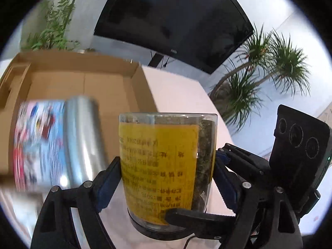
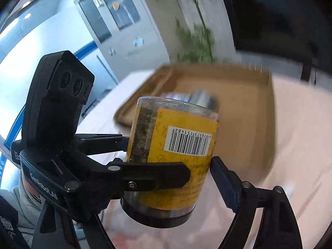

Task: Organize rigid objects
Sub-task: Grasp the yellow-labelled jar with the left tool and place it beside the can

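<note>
A clear jar [image 1: 161,157] with a yellow label and dark dried contents is held lid-down above the table, its barcode [image 2: 187,141] facing the right wrist view. My left gripper [image 1: 166,172] is shut on it, blue pads pressing both sides. My right gripper [image 2: 170,166] grips the same jar crosswise; its right pad [image 2: 220,178] touches the wall, while its left finger is hidden behind the left gripper's body. One of its fingers [image 1: 186,215] lies across the jar's front in the left wrist view.
An open, shallow cardboard box [image 1: 116,78] sits on the pale table [image 2: 290,124] behind the jar. In it stands a blurred silver can with a colourful label [image 1: 62,143]. A dark screen [image 1: 172,14] and potted plants [image 1: 259,78] stand beyond the table.
</note>
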